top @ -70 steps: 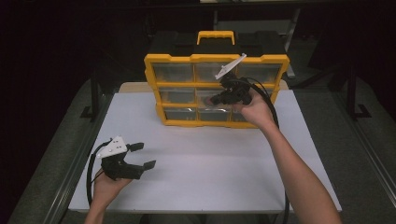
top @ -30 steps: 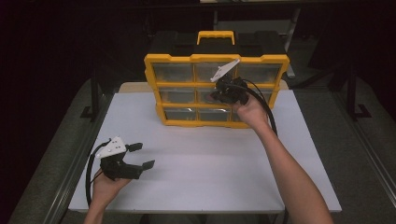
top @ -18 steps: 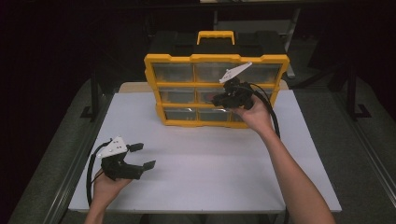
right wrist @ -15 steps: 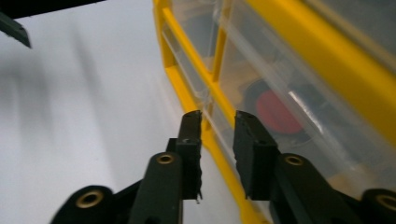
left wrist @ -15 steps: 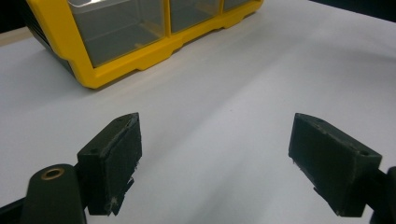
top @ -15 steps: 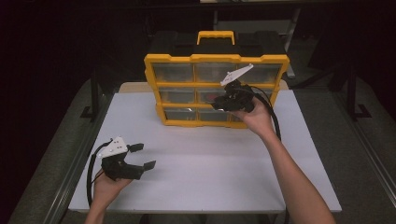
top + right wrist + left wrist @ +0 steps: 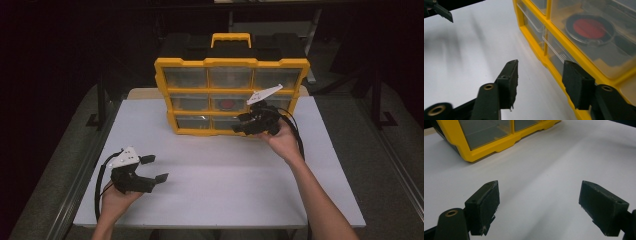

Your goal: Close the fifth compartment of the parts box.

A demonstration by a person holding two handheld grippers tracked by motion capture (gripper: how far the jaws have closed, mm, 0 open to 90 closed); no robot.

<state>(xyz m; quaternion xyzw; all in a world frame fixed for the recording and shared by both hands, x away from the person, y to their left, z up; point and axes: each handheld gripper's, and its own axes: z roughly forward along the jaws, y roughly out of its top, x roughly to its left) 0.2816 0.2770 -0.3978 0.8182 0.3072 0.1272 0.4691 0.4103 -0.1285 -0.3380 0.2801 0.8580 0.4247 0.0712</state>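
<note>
A yellow organizer (image 7: 231,62) with a black handle and three rows of clear drawers stands at the back of the white table (image 7: 225,170). Its middle drawer holds a round red disc (image 7: 228,104), which the right gripper view shows behind clear plastic as the red disc (image 7: 586,26). My right gripper (image 7: 241,123) is open and hovers in front of the bottom row, right of centre. In its own view the right gripper (image 7: 540,63) has nothing between its jaws, beside the organizer's yellow frame (image 7: 531,35). My left gripper (image 7: 156,168) is open and empty at the front left. The left gripper (image 7: 540,186) faces bare table.
The organizer's lower corner (image 7: 486,147) lies ahead of the left gripper, well apart from it. Dark floor and metal stands surround the table. A black cable trails from each gripper along the person's forearms.
My right gripper has come down from the organizer's middle row to its bottom row and drawn slightly toward the person. The left gripper has stayed put.
</note>
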